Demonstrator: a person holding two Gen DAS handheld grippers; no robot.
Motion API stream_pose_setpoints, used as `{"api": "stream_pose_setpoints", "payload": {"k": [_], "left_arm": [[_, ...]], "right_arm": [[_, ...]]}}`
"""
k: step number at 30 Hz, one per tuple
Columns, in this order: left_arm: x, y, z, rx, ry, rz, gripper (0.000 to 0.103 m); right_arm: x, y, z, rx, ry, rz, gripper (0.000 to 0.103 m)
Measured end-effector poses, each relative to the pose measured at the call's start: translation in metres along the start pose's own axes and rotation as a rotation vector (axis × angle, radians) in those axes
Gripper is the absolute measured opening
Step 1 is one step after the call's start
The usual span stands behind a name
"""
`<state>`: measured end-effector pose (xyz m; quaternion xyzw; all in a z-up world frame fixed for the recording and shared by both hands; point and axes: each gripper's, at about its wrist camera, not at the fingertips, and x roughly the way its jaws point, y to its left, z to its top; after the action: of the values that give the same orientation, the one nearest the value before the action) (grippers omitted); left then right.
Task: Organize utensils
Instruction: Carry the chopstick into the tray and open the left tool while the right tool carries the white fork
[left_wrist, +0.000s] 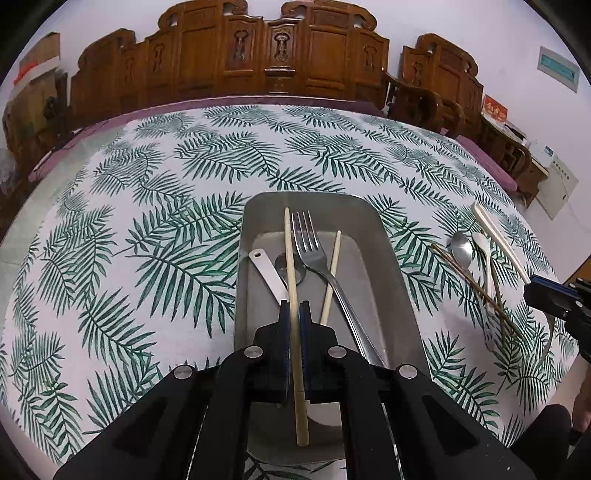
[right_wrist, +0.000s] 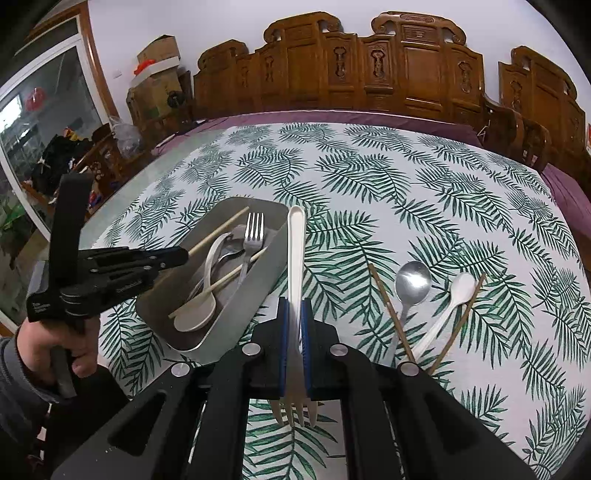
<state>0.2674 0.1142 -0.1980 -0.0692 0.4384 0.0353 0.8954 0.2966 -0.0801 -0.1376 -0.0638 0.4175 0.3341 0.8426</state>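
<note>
My left gripper (left_wrist: 294, 306) is shut on a pale bamboo chopstick (left_wrist: 289, 251) and holds it lengthwise over the metal tray (left_wrist: 343, 210). In the tray lie a metal fork (left_wrist: 314, 254), a second pale chopstick (left_wrist: 332, 266) and a metal spoon (left_wrist: 282, 267). My right gripper (right_wrist: 294, 302) is shut on a white plastic fork (right_wrist: 296, 251), tines toward the camera, just right of the tray (right_wrist: 255, 288). The right wrist view also shows a beige spoon (right_wrist: 195, 312) in the tray and the left gripper (right_wrist: 184, 254) above it.
On the leaf-print tablecloth right of the tray lie a metal spoon (right_wrist: 412, 280), a white spoon (right_wrist: 461, 288) and two dark chopsticks (right_wrist: 388, 302). Carved wooden chairs (right_wrist: 406, 74) line the table's far edge. A person's hand (right_wrist: 55, 343) holds the left gripper's handle.
</note>
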Motion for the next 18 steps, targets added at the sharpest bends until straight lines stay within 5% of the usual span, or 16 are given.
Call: {"api": "stream_pose_setpoints", "payload": {"k": [9, 18], "left_arm": [[-0.02, 0.006, 0.001, 0.006, -0.013, 0.005, 0.008], [-0.071, 0.021, 0.008, 0.01, -0.08, 0.017, 0.033]], "right_arm": [[-0.003, 0.017, 0.005, -0.019, -0.004, 0.009, 0.008], [-0.013, 0.044, 0.022, -0.039, -0.032, 0.034, 0.008]]}}
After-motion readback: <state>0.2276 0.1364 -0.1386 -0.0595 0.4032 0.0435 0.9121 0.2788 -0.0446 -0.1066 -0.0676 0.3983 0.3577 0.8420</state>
